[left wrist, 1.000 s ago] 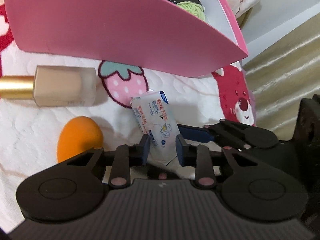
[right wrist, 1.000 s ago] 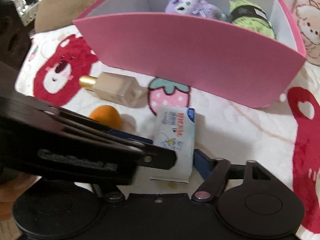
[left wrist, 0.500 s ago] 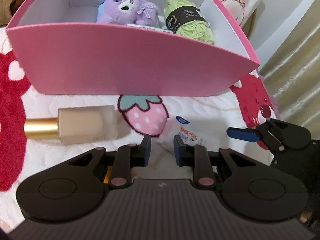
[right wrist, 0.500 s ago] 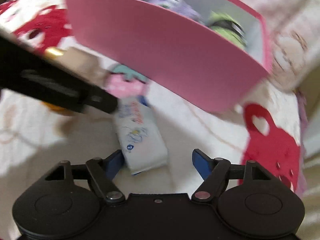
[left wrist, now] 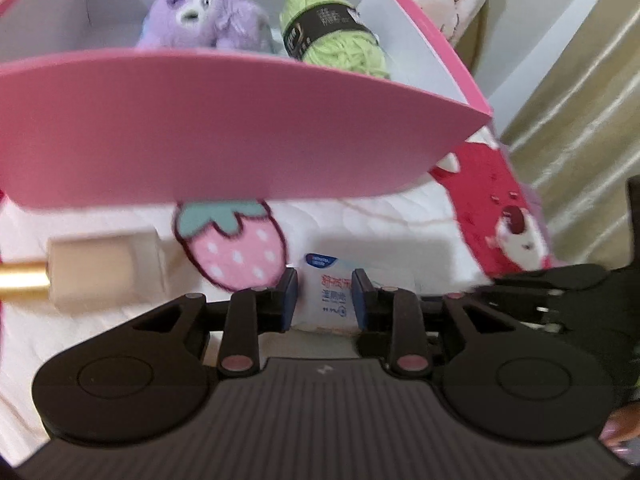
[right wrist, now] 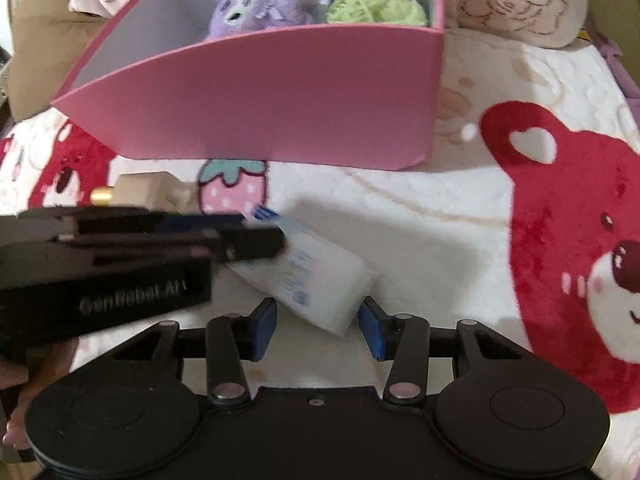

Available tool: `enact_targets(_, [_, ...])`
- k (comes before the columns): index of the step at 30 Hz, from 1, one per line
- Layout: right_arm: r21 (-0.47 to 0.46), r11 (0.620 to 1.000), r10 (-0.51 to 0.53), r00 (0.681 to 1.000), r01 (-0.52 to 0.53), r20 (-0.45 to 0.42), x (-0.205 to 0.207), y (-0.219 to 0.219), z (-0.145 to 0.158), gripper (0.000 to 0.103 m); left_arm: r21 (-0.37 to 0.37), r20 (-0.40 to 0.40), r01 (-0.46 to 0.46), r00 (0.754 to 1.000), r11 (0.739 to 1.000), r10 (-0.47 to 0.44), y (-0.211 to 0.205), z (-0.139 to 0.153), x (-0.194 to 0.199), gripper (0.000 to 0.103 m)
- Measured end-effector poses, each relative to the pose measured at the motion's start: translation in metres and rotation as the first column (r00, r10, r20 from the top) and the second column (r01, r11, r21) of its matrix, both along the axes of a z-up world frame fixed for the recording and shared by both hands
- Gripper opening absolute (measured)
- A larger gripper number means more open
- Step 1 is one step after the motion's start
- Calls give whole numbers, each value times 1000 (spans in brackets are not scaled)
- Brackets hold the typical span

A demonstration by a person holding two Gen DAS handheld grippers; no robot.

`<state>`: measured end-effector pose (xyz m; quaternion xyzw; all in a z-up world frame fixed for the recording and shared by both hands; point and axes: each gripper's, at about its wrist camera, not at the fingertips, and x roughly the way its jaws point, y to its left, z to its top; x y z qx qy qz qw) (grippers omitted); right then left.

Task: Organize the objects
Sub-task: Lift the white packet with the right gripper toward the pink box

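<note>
Two grippers work one tissue pack (left wrist: 329, 295) on a cartoon blanket (right wrist: 440, 208).

Changes: a second ago the orange sponge showed left of the left gripper (left wrist: 325, 295); it is gone from both views now. The pink box (left wrist: 224, 128) interior, then mostly cut off, now shows in the left wrist view. Left gripper's jaws sit nearly closed, grasping the pack's far end. Right gripper (right wrist: 317, 330) has just been narrowing; pads flank the pack's near end, not pressing, so released.

Pack's long axis runs straight ahead from the left gripper, blue tab farthest; in the right view it slants from upper left to the jaws.

Left of the left gripper lies a foundation bottle (left wrist: 104, 272), gold cap pointing left. Ahead, the box holds a purple plush (left wrist: 200, 12) and green yarn (left wrist: 340, 40).

Only the right view shows a hand (right wrist: 24, 384) under the left gripper.
</note>
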<state>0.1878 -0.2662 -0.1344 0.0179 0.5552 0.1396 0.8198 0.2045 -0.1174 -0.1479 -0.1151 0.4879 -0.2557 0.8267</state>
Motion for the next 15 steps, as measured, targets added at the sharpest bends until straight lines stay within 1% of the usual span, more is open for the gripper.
enact_targets(2, [-27, 1000, 16, 1000, -16, 9, -2, 4, -1, 54, -20, -20, -5, 1000, 1000, 4, 3, 1, -1, 27])
enact_targets(4, [-41, 999, 20, 1000, -19, 22, -8, 8, -1, 55, -38, -51, -30, 998, 999, 28, 5, 0, 0, 27])
enact_targets(5, [-50, 998, 25, 999, -23, 28, -8, 10, -2, 56, -38, -54, -37, 998, 999, 35, 5, -1, 0, 27])
enact_targets(6, [-57, 998, 28, 999, -26, 32, -8, 11, -1, 58, -34, -56, -40, 998, 999, 38, 5, -2, -1, 27])
enact_targets(7, [-59, 998, 31, 999, -29, 35, -7, 11, -2, 64, -29, -61, -43, 997, 999, 42, 5, -3, -2, 27])
enact_targets(9, [-51, 998, 28, 999, -26, 38, -4, 13, -2, 71, -29, -69, -55, 996, 998, 53, 5, -6, -2, 27])
enact_targets(12, [-72, 997, 35, 999, -33, 39, -4, 18, -3, 73, -28, -62, -59, 996, 998, 57, 5, -5, -5, 27])
enact_targets(15, [-81, 996, 48, 997, -43, 64, -8, 21, 3, 75, -36, -52, -51, 997, 998, 49, 7, 1, -10, 27])
